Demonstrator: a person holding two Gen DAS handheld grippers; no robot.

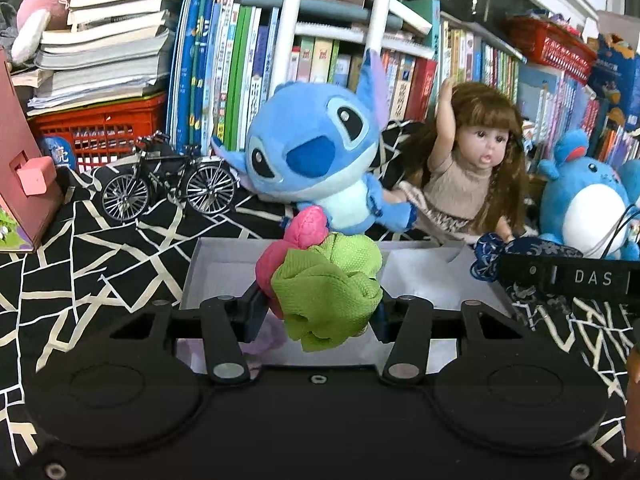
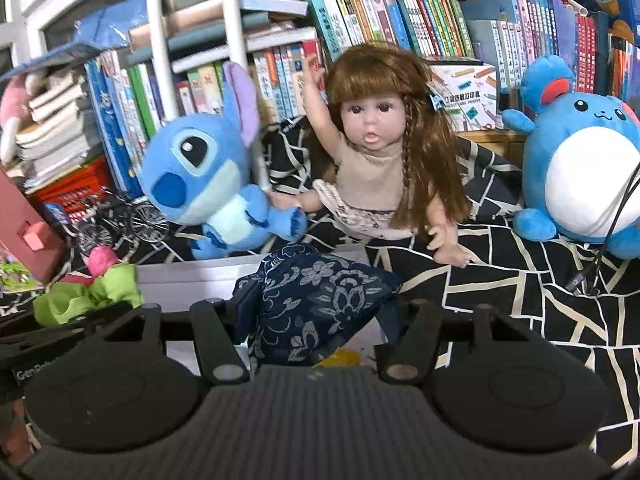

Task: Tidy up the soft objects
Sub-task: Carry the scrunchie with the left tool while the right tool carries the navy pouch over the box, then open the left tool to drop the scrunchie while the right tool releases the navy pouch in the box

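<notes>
My left gripper (image 1: 320, 304) is shut on a soft green and pink cloth piece (image 1: 328, 284) and holds it over a white open box (image 1: 208, 264). My right gripper (image 2: 316, 312) is shut on a dark blue floral cloth pouch (image 2: 320, 296), held over the same box (image 2: 192, 276). The pouch also shows at the right in the left wrist view (image 1: 490, 254), and the green and pink piece shows at the left in the right wrist view (image 2: 92, 288). Something pale purple lies in the box under the left gripper, and something yellow under the right.
Behind the box sit a blue Stitch plush (image 1: 316, 156), a long-haired doll (image 1: 476, 164) and a round blue plush (image 1: 592, 196) on a black-and-white patterned cloth (image 1: 100, 248). A model bicycle (image 1: 168, 180), a red basket (image 1: 100, 128), a pink box (image 1: 24, 168) and rows of books (image 1: 224, 72) stand around.
</notes>
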